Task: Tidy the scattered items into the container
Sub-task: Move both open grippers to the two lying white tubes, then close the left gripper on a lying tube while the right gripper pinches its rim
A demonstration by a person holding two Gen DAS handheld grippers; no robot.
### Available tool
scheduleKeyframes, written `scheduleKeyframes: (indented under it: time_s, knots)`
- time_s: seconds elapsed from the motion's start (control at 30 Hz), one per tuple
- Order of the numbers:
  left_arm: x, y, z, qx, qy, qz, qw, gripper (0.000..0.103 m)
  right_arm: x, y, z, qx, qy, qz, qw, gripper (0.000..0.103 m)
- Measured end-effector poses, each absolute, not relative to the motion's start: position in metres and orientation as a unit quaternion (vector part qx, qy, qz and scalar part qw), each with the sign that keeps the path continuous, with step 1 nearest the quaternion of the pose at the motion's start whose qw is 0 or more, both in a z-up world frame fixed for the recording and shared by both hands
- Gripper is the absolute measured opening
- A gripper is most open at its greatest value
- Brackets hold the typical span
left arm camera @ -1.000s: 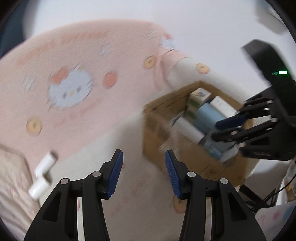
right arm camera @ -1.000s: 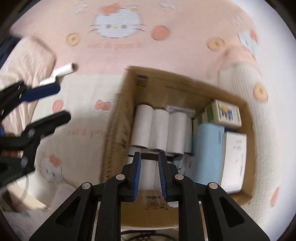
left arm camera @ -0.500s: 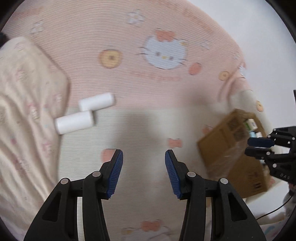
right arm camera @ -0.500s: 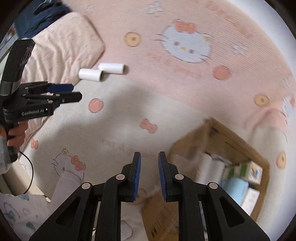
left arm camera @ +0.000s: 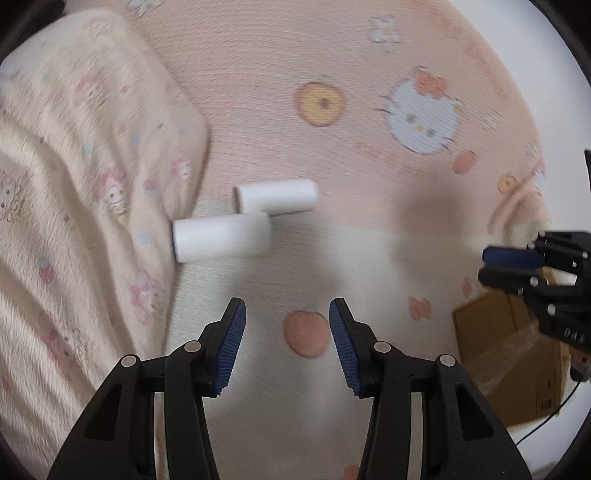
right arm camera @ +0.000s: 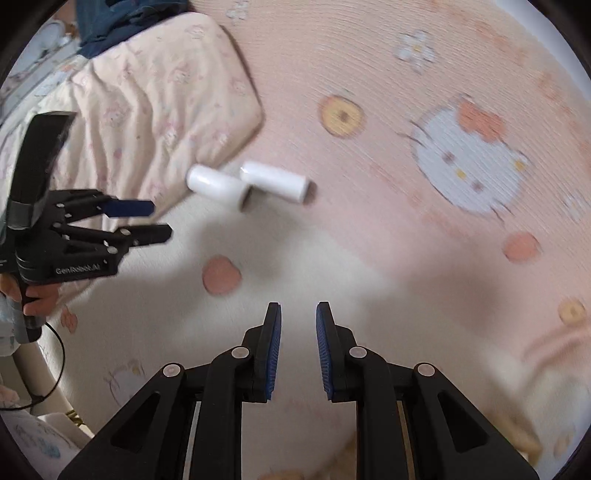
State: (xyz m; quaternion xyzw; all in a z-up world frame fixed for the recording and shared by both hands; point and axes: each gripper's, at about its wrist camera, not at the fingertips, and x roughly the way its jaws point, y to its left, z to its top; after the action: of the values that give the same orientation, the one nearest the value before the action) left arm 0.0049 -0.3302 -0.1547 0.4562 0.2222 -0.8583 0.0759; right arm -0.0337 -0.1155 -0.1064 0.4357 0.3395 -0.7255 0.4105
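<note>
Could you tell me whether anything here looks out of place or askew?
Yes: two white rolls lie on their sides on the pink blanket, touching and staggered beside the quilt, well away from the cardboard box. Nothing looks spilled or damaged.

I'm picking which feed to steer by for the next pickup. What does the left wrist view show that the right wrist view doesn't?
Only the left wrist view shows the cardboard box, at its right edge, partly behind the right gripper.

Only the right wrist view shows the hand holding the left gripper, a cable and dark blue fabric at the top.

Both show the two white rolls lying touching beside the pale quilt on the pink blanket, with both grippers empty.
</note>
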Motion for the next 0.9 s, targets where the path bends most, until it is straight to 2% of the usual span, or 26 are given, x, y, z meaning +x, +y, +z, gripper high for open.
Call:
scheduleKeyframes:
  time_s: [0.17,0.57,0.77,0.9]
  knots:
    - [-0.002,-0.363,-0.167,0.455,0.256,-0.846,0.11,0.051,-0.059,-0.145,-0.132,0.465,0.311,-0.702,0.44,0.016]
    - [-0.035,-0.414,-0.193,0.449,0.31,-0.825,0.146,0.051,-0.124,-0.204,-0.202,0.528,0.226,-0.726,0.379,0.016]
    - [-0.036,-0.428,-0.207,0.457,0.332,-0.809,0.161,0.051,-0.132,-0.226,-0.227,0.557,0.176,-0.714,0.386,0.016]
    - [-0.039,-0.439,-0.219,0.458,0.379,-0.791,0.145,0.051,-0.125,-0.24,-0.24,0.554,0.199,-0.709,0.389,0.016]
